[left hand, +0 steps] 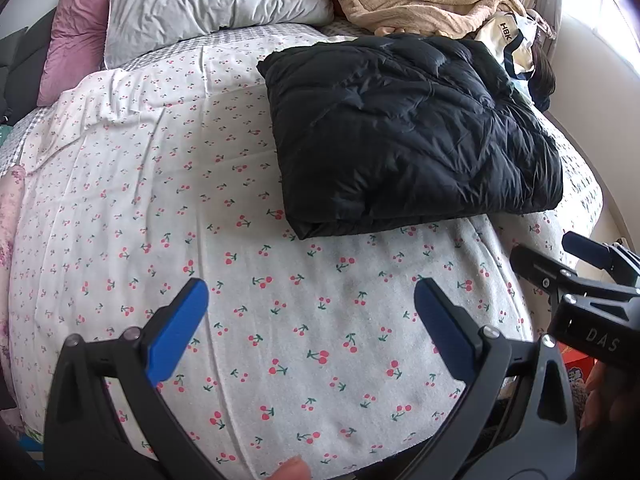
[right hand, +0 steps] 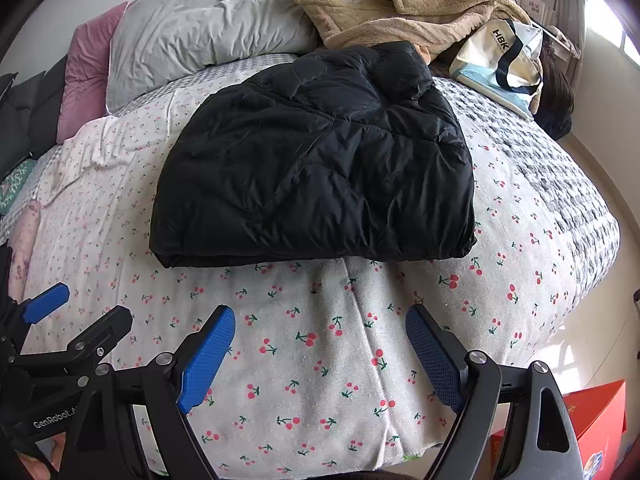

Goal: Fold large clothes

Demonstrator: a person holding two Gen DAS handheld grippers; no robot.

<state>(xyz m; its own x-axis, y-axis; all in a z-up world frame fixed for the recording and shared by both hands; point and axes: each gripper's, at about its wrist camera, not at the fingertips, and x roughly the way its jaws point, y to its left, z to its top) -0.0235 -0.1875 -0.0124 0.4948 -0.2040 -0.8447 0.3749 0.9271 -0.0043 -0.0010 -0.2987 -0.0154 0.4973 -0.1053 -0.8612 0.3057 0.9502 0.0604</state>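
Note:
A black puffy jacket (left hand: 412, 136) lies folded into a thick rectangle on the cherry-print bed sheet (left hand: 200, 208); it also shows in the right wrist view (right hand: 316, 164). My left gripper (left hand: 312, 300) is open and empty, held above the sheet in front of the jacket's near edge. My right gripper (right hand: 320, 324) is open and empty, also in front of the jacket. The right gripper shows at the right edge of the left wrist view (left hand: 560, 264), and the left gripper at the left edge of the right wrist view (right hand: 76, 312). Neither touches the jacket.
A grey pillow (right hand: 208, 20) and pink pillow (right hand: 86, 76) lie at the head of the bed. A tan fleece garment (right hand: 404, 4) and a cream tote bag (right hand: 504, 56) lie behind the jacket. A red box (right hand: 592, 412) stands on the floor at the right.

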